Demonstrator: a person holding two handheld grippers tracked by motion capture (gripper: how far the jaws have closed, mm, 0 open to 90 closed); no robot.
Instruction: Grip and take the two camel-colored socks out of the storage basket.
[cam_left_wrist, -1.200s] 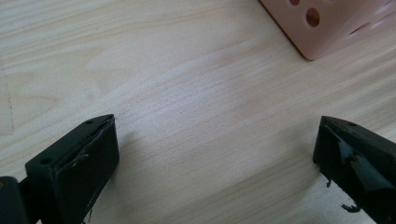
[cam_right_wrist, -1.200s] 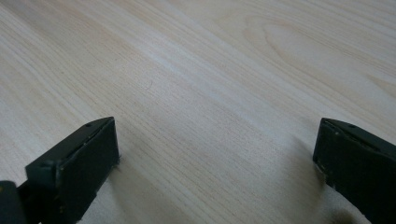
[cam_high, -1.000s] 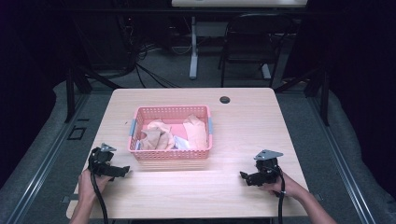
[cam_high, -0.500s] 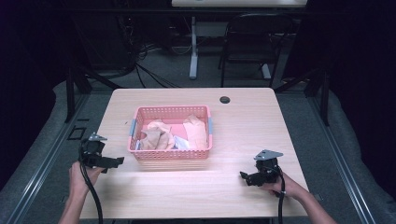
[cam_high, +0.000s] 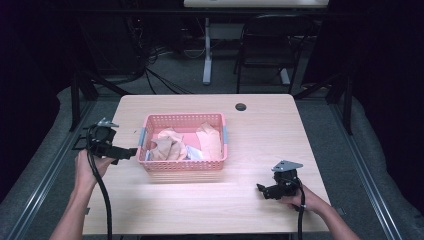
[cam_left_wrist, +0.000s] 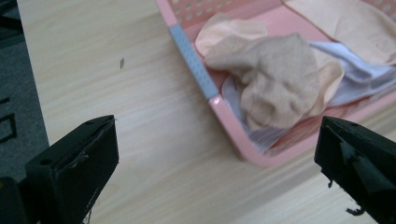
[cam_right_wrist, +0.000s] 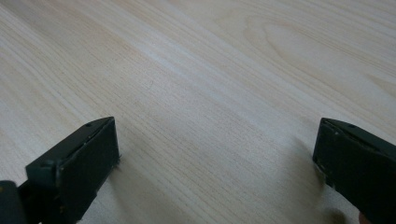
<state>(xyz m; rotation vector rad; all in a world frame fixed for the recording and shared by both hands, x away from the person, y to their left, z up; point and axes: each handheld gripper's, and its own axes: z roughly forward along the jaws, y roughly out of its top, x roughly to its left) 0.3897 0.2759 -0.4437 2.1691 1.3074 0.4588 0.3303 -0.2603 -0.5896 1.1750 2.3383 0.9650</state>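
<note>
The basket (cam_high: 183, 164) was pink, with little holes in its walls and a grey-blue handle (cam_left_wrist: 192, 60) on its side. Inside lay a tan sock (cam_left_wrist: 275, 86), peach cloths (cam_high: 210, 140) and a white cloth (cam_left_wrist: 355, 74). The table (cam_high: 270, 125) was light wood with wavy lines. Both grippers, left (cam_high: 131, 152) and right (cam_high: 260, 188), were black.

The left gripper (cam_high: 127, 152) has lifted off the table and swung toward the pink basket's (cam_high: 184, 164) left end.
</note>
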